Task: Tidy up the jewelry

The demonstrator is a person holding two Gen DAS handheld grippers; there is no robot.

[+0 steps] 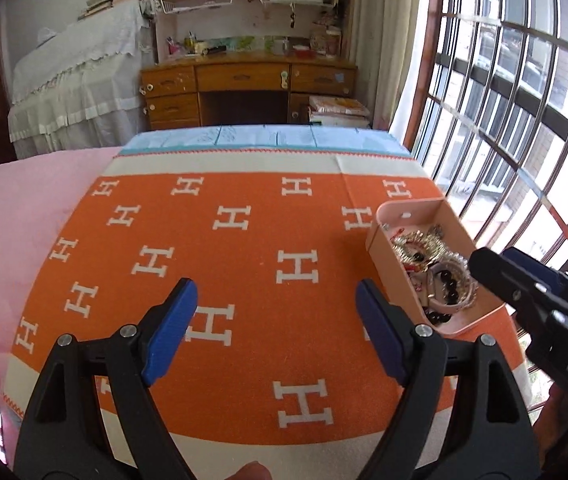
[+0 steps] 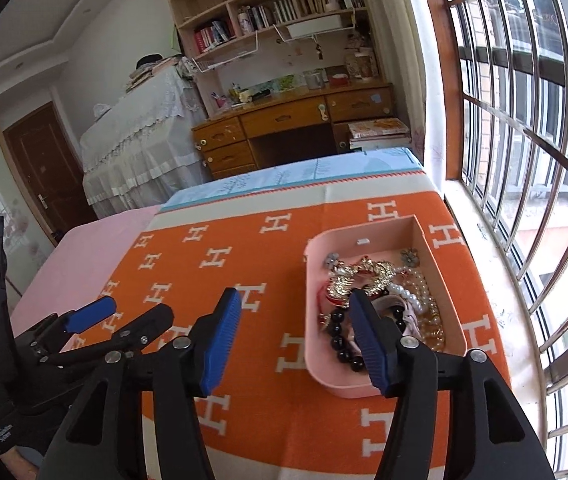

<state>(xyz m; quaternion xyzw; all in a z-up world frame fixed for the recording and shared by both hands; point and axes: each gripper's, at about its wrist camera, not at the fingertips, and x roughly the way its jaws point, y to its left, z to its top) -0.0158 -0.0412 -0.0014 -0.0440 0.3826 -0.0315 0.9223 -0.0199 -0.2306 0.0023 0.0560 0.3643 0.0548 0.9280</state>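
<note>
Left gripper (image 1: 275, 334): black frame, ribbed blue pads, jaws spread wide with nothing between them, held over bare cloth. Right gripper (image 2: 296, 342): same build, jaws apart and gripping nothing, above the near left part of the tray. The orange blanket (image 1: 243, 264) is a soft woven cloth with white H motifs and cream borders. The pink tray (image 2: 384, 390), a smooth rounded rectangle, sits on the blanket near its window-side edge; the jewelry (image 2: 380, 292), pearls, dark beads and gilt pieces, lies heaped inside. Blanket left of the tray lies unobstructed. Lettering "DAS" shows on the right gripper's body.
</note>
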